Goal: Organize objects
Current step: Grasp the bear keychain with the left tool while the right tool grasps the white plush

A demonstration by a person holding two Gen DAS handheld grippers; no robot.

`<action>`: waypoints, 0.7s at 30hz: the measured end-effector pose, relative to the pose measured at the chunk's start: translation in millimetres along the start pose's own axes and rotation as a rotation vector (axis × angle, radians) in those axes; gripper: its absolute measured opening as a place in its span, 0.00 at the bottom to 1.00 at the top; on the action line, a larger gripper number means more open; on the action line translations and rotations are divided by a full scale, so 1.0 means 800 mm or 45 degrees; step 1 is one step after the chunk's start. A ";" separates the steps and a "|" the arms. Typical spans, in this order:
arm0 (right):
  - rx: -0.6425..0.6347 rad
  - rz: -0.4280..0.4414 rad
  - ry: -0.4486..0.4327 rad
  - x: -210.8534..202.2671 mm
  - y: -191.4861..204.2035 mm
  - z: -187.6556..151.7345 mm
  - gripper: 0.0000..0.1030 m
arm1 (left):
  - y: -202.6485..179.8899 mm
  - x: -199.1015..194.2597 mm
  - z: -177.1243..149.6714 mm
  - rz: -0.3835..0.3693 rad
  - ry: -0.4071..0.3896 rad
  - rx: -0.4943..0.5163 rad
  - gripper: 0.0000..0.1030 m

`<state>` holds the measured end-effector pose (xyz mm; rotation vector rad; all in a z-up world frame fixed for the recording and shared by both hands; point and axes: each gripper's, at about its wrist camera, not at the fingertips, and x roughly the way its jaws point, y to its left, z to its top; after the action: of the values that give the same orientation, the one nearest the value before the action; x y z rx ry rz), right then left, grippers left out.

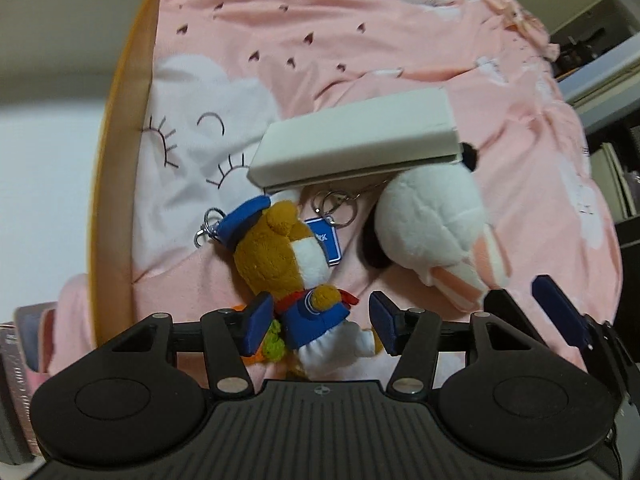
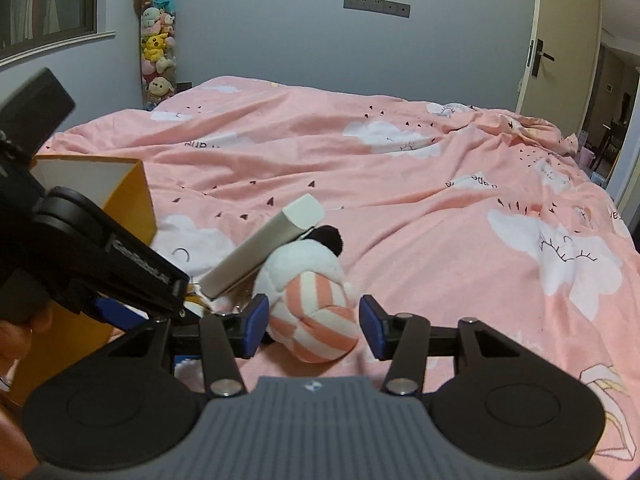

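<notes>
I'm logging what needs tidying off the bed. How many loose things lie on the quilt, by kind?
Plush toys: 2, the brown bear and the white striped plush
White boxes: 1
Blue keychain tags: 1
Orange bins: 1
Total: 5

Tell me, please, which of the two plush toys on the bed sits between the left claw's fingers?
The brown bear plush in the blue cap and jacket; the white plush with pink-striped feet lies off to its right, in front of the right claw.

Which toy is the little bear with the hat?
Find the orange box on the pink bed. Right of it, under the white case, lies the brown bear. Only it wears a blue cap and jacket; the neighbouring plush is white with pink stripes.
</notes>
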<state>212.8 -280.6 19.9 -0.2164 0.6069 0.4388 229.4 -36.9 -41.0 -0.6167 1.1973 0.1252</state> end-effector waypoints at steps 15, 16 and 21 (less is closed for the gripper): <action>0.208 0.200 0.140 0.061 -0.049 0.045 0.55 | 0.007 0.048 0.005 0.059 0.029 -0.048 0.59; 0.219 0.207 0.165 0.069 -0.052 0.048 0.55 | 0.006 0.048 0.005 0.054 0.029 -0.034 0.57; 0.289 0.282 0.254 0.102 -0.062 0.052 0.57 | 0.007 0.046 0.005 0.044 0.029 0.001 0.54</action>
<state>316.2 -283.8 8.6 0.0253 0.8754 0.5616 244.2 -38.6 -75.5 -0.5986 1.2303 0.1473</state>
